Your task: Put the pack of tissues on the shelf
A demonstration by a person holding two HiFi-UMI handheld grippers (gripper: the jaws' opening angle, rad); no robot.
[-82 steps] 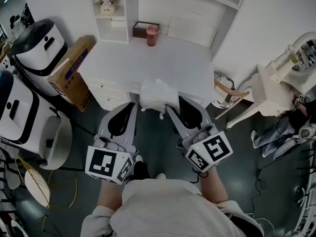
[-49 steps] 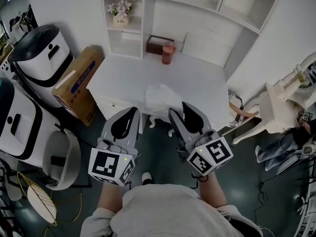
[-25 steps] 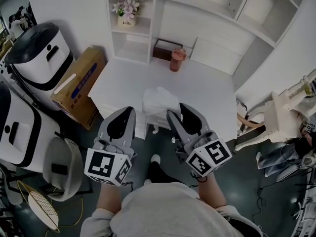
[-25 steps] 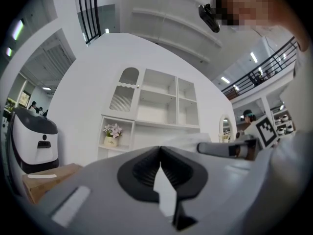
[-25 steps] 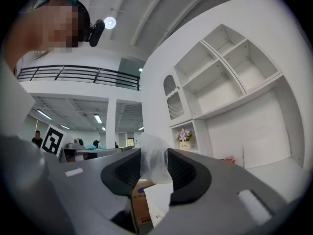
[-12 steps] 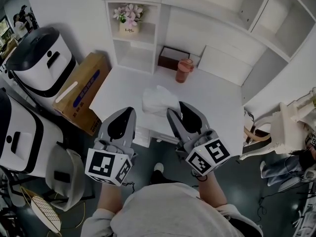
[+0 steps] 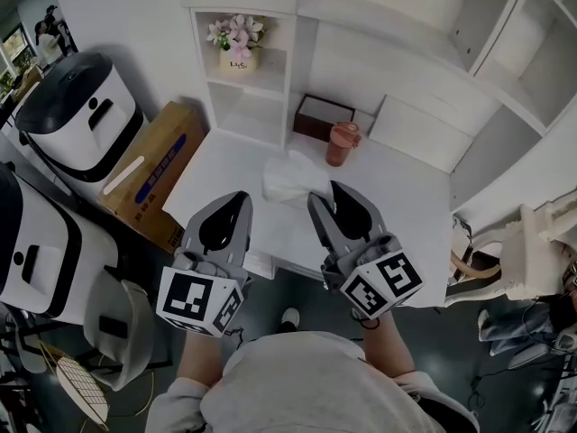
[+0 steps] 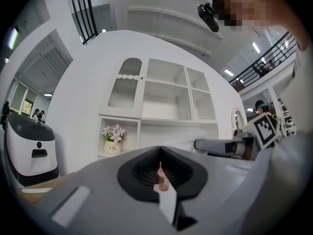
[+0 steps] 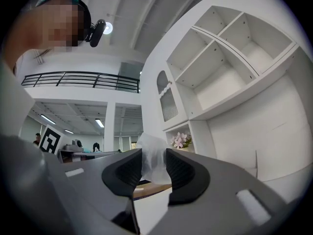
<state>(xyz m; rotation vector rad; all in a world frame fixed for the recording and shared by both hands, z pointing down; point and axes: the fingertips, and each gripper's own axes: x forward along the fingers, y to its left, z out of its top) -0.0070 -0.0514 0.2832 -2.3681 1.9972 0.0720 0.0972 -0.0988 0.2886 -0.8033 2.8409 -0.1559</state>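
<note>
Head view: the pack of tissues (image 7: pixel 290 177) hangs over the worktop (image 7: pixel 397 197), short of the shelf (image 7: pixel 251 120).
Left gripper view: left gripper (image 8: pixel 160 153) jaws pressed together, empty.
Right gripper view: right gripper (image 9: pixel 153 156) jaws, just closing further, pinch the pack. It is probably soft, light and crushable; grip mid-body.

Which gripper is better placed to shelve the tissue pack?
Right. The right gripper has just been closing its jaws on the pack of tissues, facing the shelf. The left gripper is shut, empty.

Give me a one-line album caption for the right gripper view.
Right gripper, jaws just tightened on the pack of tissues, faces white shelves and flowers.
</note>
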